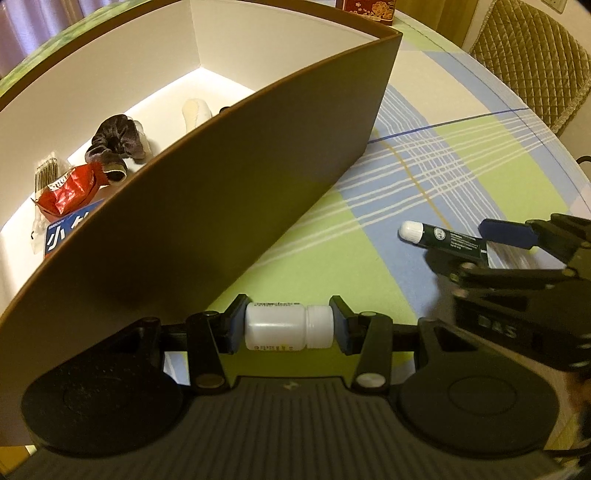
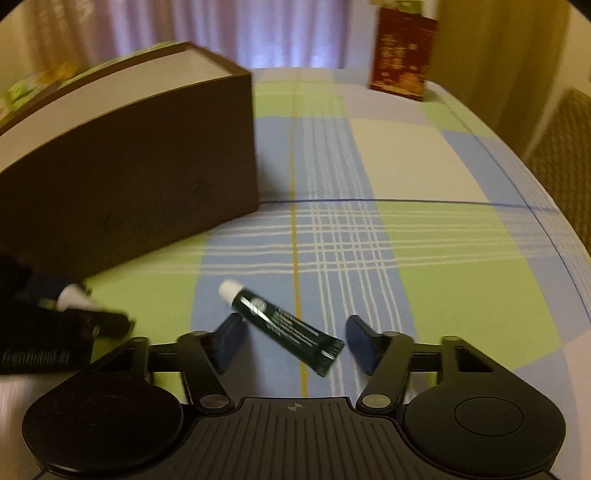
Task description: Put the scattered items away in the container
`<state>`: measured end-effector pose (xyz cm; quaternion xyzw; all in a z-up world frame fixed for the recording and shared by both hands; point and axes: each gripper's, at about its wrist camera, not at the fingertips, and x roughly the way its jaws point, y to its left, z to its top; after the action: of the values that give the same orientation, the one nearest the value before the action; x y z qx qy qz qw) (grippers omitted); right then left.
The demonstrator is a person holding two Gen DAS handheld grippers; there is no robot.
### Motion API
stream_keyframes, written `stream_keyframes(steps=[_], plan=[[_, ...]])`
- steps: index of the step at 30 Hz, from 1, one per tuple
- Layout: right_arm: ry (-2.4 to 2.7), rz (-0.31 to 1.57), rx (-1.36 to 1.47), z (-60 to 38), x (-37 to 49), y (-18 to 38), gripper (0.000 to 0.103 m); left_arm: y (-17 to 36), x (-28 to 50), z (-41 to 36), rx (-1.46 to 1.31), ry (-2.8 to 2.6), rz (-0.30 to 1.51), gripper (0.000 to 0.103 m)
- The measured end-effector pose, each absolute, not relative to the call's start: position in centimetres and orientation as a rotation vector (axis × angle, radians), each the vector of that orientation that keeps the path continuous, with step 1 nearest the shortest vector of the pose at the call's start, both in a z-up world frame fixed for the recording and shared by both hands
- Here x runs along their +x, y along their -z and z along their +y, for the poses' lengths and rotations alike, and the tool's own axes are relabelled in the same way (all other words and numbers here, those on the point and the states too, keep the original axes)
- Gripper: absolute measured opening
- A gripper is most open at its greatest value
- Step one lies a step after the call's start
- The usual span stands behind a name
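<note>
On the desk [image 2: 461, 258]: plaid cloth in green, blue and white; brown container [image 1: 258, 192] with a white interior stands at the left.
Left tongs [image 1: 289, 325]: pinching a small white bottle [image 1: 284, 326] lying crosswise, base against one blue pad and cap against the other; held just beside the container's near wall, outside it.
Right tongs [image 2: 295, 341]: spread, with a dark green tube [image 2: 284, 328] lying between the fingers; no contact can be made out in the blurred right wrist view.
Tube: white cap points away from the right tongs and toward the container; crimped end lies nearest the right finger [image 2: 360, 338]; rests on the cloth, well apart from the container.
Left wrist view, right side: right tongs [image 1: 491, 243] visible, one blue pad just past the tube [image 1: 443, 240].
Container contents: dark velvet scrunchie [image 1: 110, 144], red wrapper [image 1: 70, 188], blue packet [image 1: 70, 236] with white characters, cream-coloured item [image 1: 195, 112], a clear packet [image 1: 46, 171] of thin dark pieces.
Background: red patterned box [image 2: 400, 55] at the far desk edge; quilted chair [image 1: 532, 55] at right; curtains [image 2: 221, 33] behind.
</note>
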<state>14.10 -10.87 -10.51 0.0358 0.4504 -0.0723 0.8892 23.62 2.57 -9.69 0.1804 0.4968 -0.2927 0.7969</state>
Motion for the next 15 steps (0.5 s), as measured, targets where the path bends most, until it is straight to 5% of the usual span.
stream_keyframes(steps=[4, 6, 15], plan=[[0.052, 0.988, 0.024, -11.4, 13.4, 10.0, 0.031, 9.7, 23.5, 2.5, 0.386, 0.620, 1.066, 0.042], [0.010, 1.022, 0.006, -11.6, 13.0, 9.9, 0.027, 9.7, 23.4, 2.5, 0.384, 0.614, 1.067, 0.042], [-0.145, 1.171, -0.031, -13.5, 10.3, 9.5, 0.030, 9.6, 22.2, 2.7, 0.368, 0.591, 1.074, 0.042]])
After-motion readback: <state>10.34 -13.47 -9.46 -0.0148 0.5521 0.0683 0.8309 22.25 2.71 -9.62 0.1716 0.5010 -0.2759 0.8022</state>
